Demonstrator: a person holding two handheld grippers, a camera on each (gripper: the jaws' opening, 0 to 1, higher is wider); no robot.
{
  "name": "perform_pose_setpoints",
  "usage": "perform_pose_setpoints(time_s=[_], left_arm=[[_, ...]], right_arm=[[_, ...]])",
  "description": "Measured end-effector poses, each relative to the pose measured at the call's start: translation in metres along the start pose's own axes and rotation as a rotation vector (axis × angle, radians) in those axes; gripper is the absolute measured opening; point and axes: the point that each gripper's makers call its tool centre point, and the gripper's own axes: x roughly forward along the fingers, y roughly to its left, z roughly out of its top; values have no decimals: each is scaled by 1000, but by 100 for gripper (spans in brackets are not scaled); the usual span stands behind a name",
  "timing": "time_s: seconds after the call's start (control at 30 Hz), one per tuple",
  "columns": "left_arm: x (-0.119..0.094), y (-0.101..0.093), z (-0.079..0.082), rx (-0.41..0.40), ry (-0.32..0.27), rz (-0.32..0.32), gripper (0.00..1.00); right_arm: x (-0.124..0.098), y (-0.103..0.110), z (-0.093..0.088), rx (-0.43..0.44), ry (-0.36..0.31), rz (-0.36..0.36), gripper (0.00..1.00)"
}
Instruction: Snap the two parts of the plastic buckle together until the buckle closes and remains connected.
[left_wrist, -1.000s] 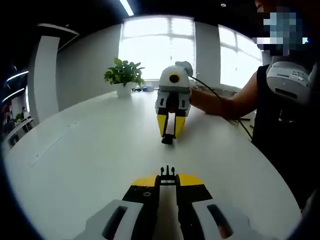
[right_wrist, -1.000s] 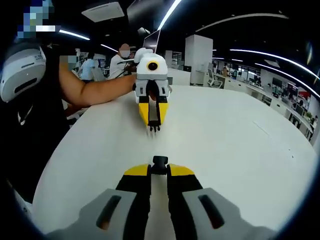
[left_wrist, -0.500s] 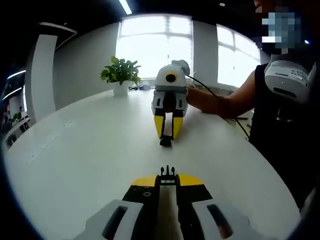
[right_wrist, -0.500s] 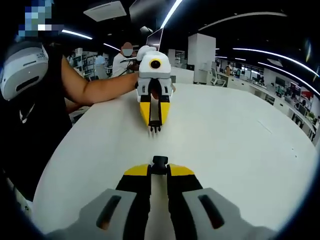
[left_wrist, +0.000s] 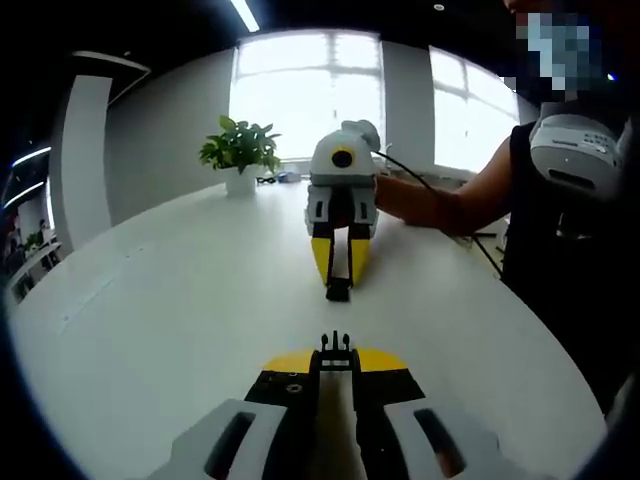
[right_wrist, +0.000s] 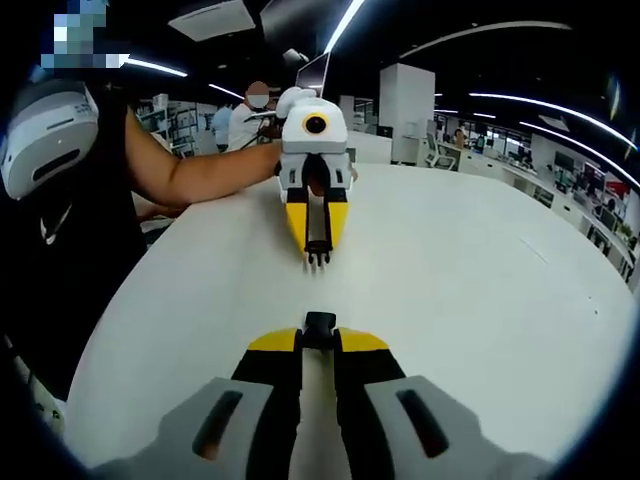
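1. Left gripper view: the left gripper (left_wrist: 336, 352) is clenched on the pronged buckle half (left_wrist: 335, 345), whose black prongs stick out just past its yellow jaw tips.
2. Right gripper view: the right gripper (right_wrist: 320, 326) is clenched on the socket buckle half (right_wrist: 320, 322), a short black block at its jaw tips.
3. Each gripper appears in the other's picture, straight ahead and pointing back. The two halves face each other nose to nose over the white table (left_wrist: 180, 300), near but apart. Judgement: the join is not yet made.
4. Risk, misalignment: if either hand rolls or dips during the closing push, the prongs may meet the socket's rim and not its mouth, and jam or skid off.
5. Risk, slip: only a small part of each half sits between the jaws. A hard off-axis push could twist a half in its grip or knock it onto the table.
6. Risk, false closure: a timid push may seat the prongs without latching, and the halves would part when released.
7. Surroundings: a potted plant (left_wrist: 243, 152) stands far ahead of the left gripper, to its left. The person's forearm (left_wrist: 440, 205) extends behind the right gripper. Other people (right_wrist: 243, 115) sit far beyond.
8. Obstructions: nothing lies between the two halves.
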Motion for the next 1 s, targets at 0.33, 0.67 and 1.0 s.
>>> perform_pose_setpoints(time_s=[0.33, 0.67, 1.0], left_arm=[[4, -3, -3, -3, 14, -14, 10], [6, -3, -4, -10, 18, -17, 10], [7, -3, -5, -15, 20, -22, 10]], right_arm=[[0, -2, -1, -5, 2, -4, 11], [2, 0, -1, -30, 2, -3, 11], [3, 1, -1, -33, 2, 0, 11]])
